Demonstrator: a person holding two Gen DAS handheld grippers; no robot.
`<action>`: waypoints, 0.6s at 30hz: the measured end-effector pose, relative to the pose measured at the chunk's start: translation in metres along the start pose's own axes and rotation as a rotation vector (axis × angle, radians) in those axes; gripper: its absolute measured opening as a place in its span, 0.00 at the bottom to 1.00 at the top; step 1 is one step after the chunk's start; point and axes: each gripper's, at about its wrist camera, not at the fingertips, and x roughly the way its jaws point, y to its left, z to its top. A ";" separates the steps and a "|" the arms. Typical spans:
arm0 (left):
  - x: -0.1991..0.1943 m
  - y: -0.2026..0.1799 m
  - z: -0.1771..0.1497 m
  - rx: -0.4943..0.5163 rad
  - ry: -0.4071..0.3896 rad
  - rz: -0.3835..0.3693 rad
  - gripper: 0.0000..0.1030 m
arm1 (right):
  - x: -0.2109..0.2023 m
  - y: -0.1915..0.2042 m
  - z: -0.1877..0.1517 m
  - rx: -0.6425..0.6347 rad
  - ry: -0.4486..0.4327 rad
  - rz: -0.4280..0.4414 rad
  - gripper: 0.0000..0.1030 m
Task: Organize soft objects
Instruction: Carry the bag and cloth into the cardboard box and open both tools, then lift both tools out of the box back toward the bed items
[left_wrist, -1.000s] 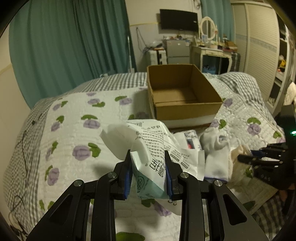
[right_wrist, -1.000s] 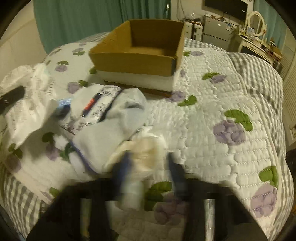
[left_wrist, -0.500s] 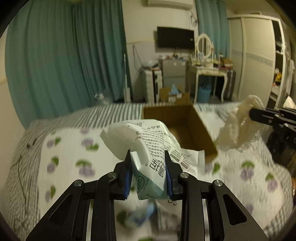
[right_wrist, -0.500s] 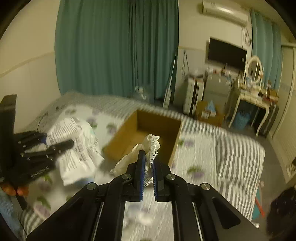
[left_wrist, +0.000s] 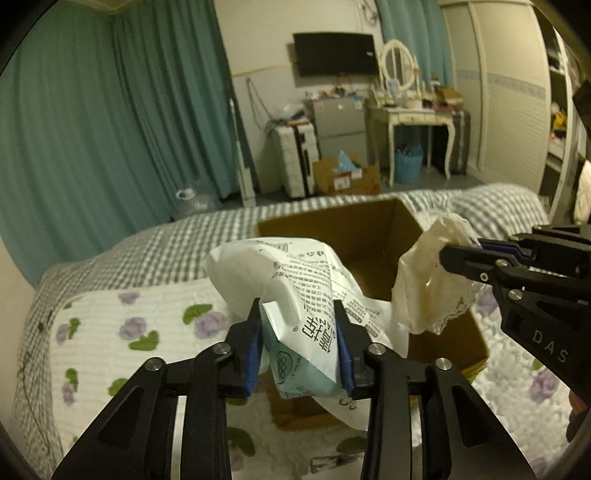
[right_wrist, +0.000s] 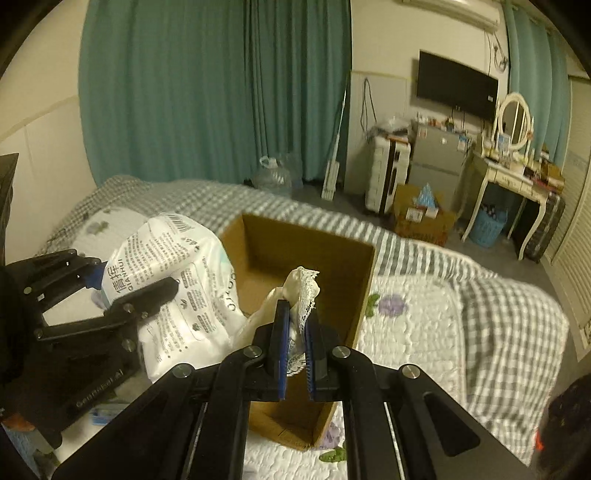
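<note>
White printed plastic fills the left wrist view: the left hand-held gripper (left_wrist: 298, 347) carries a tissue pack (left_wrist: 303, 295) above the open cardboard box (left_wrist: 369, 236) on the bed (left_wrist: 110, 321), its jaws opening around the pack, probably to drop it in. Beside it the right hand-held gripper (left_wrist: 461, 254) dangles a cream lace cloth (left_wrist: 424, 288). From the right wrist, those blue pads are pinched nearly closed on the cloth (right_wrist: 299, 291), poised over the box (right_wrist: 314, 251) for release.

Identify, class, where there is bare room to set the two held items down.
Free: the cardboard box floor, bordered by its four walls, and the quilt right of it. Crowded: above the box's near-left corner, where the tissue pack and lace cloth hang.
</note>
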 end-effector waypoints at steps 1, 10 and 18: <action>0.003 -0.002 -0.002 0.007 0.003 -0.002 0.44 | 0.006 -0.003 -0.005 0.003 0.006 0.006 0.07; -0.041 0.007 0.003 -0.022 -0.054 0.032 0.81 | -0.024 -0.019 -0.001 0.065 -0.049 -0.030 0.62; -0.144 0.024 0.013 -0.065 -0.146 0.039 0.86 | -0.135 -0.004 0.013 0.063 -0.151 -0.081 0.88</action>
